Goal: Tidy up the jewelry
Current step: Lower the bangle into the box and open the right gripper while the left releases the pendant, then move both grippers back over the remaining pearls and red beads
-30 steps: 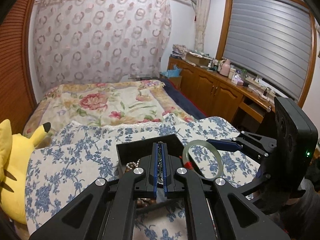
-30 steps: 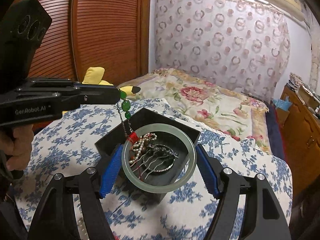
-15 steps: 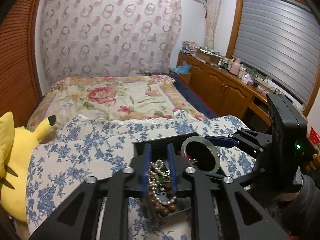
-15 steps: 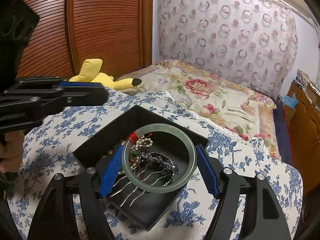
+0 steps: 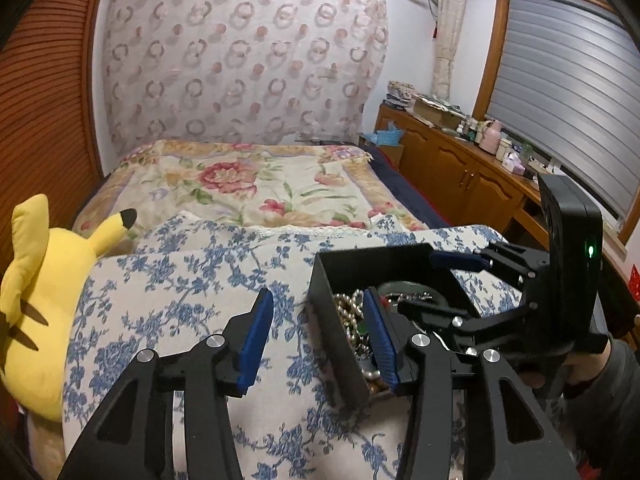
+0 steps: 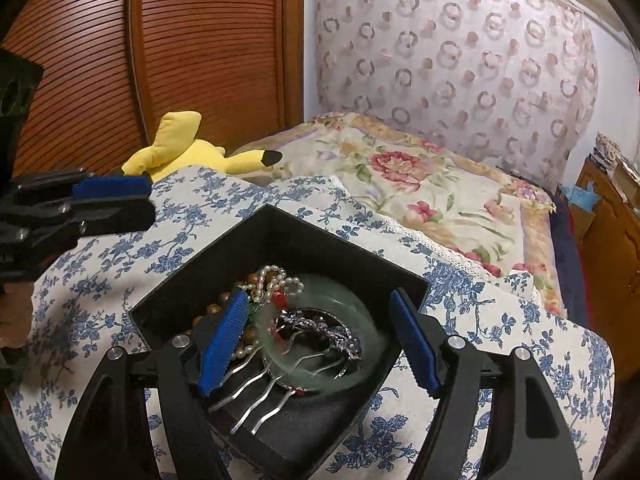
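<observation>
Blue-floral white cloth (image 6: 500, 312) covers the padded surface; black open box (image 6: 280, 236) sits mid-cloth, nearer its right edge in the left wrist view. Inside the box: jade bangle (image 6: 360, 320) lying flat, silver hair comb (image 6: 280, 376) across it, pearl strand (image 6: 276, 276) and brown beads (image 6: 212, 308) at the box's left side. Right gripper (image 6: 320, 340) has jaws wide apart, straddling the bangle, pads not pressing it. Left gripper (image 5: 320, 332) jaws have just been opening, now apart, straddling the box's left wall, nothing clamped. Yellow plush (image 5: 44, 300) off the cloth's left edge. Floral bedspread (image 5: 248, 188) behind, ring-pattern curtain (image 5: 240, 60), slatted wooden wardrobe (image 6: 180, 40), wooden cabinets (image 5: 460, 172) under shuttered window (image 5: 568, 92).
</observation>
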### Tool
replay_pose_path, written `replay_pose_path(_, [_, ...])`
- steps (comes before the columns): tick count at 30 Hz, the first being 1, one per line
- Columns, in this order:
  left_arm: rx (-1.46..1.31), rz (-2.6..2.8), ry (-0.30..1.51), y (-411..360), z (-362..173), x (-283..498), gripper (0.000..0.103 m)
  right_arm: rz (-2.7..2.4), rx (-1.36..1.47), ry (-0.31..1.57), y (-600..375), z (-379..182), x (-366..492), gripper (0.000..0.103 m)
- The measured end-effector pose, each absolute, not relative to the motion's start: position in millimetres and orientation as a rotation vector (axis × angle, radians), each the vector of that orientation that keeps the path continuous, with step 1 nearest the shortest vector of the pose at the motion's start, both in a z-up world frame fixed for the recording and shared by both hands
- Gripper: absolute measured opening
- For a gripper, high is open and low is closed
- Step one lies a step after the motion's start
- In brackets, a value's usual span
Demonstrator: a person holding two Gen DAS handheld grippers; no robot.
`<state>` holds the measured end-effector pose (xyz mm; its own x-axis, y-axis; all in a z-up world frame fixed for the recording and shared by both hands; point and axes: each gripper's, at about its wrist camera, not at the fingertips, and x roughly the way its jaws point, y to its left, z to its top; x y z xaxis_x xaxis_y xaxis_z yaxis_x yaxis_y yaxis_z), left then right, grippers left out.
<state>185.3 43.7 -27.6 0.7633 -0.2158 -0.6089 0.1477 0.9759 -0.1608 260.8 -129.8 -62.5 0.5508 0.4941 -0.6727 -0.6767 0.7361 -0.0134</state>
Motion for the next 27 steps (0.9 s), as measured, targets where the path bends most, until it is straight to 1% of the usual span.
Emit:
replay_pose_path(6, [-0.103,-0.198,0.678,43,-30,165,0.044,0.691,-0.267,0.678,-140,-51,247,0.076])
replay_pose_path(11, [-0.099,-0.21,0.688,38,-35,140,0.044,0.689,-0.252,0.646,-159,-39,210,0.076])
replay_pose_path(16, [-0.087,-0.232,0.707,26,-45,116,0.045,0.685,-0.26,0.644,-177,-41,169,0.075])
replay_pose_path(24, [-0.067,-0.284,0.743,1,-61,89,0.045,0.638,-0.244,0.686,-213,-61,125,0.067])
replay_pose_path(27, [-0.059,-0.295,0.75,-6,-64,83,0.045,0.621,-0.23,0.702,-224,-68,115,0.066])
